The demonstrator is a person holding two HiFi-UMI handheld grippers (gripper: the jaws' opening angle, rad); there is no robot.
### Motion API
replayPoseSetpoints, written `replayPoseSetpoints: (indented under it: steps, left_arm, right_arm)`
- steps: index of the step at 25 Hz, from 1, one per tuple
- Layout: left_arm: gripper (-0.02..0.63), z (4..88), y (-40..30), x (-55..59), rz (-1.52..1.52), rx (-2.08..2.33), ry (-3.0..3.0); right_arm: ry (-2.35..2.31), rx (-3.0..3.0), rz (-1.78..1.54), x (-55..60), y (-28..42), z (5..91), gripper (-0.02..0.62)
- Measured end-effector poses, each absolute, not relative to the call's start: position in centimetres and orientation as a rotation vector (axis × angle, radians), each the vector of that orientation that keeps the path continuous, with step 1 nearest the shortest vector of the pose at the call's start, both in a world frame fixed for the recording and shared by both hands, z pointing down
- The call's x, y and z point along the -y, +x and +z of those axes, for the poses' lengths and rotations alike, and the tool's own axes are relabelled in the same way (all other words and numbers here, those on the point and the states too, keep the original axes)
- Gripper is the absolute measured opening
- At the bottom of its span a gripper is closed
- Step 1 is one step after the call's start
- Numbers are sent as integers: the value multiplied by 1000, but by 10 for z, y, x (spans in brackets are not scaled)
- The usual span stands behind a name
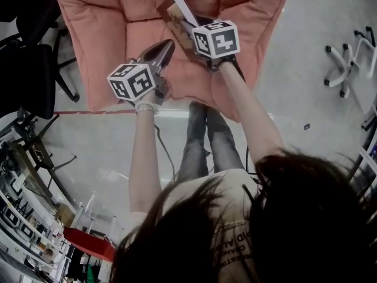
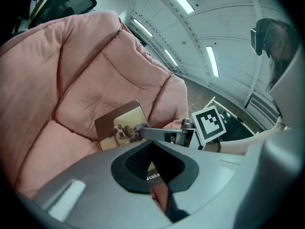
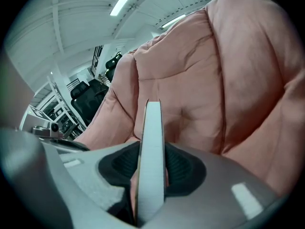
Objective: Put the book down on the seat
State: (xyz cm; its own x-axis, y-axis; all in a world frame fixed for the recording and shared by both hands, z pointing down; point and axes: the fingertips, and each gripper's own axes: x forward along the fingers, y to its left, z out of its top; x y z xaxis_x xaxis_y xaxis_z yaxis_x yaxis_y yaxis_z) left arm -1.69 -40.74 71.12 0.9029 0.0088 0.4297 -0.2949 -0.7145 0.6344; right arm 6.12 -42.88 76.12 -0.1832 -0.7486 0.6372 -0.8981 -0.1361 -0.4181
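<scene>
A big pink cushioned chair (image 1: 100, 34) fills the top of the head view. My right gripper (image 1: 187, 27) is shut on a thin book (image 1: 175, 12) and holds it on edge over the seat cushion. The right gripper view shows the book's white page edge (image 3: 151, 147) clamped upright between the jaws, with the pink backrest (image 3: 228, 80) behind. From the left gripper view I see the book's cover with a dog picture (image 2: 120, 125) and the right gripper (image 2: 144, 132) on it. My left gripper (image 1: 169, 43) hangs just left of the book, shut and empty.
Black office chairs (image 1: 29, 69) stand left of the pink chair. A white chair base (image 1: 347, 69) sits on the grey floor at the right. The person's legs (image 1: 203, 140) stand right in front of the seat. A red box (image 1: 88, 243) lies at the lower left.
</scene>
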Motion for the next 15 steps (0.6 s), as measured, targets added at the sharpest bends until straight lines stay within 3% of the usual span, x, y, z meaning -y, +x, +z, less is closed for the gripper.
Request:
replayPoseSetpoints:
  steps: [15]
  left_arm:
    - [-12, 725, -13, 390, 549, 197, 2283]
  right_arm:
    - [1836, 1895, 1263, 418, 62, 781, 155]
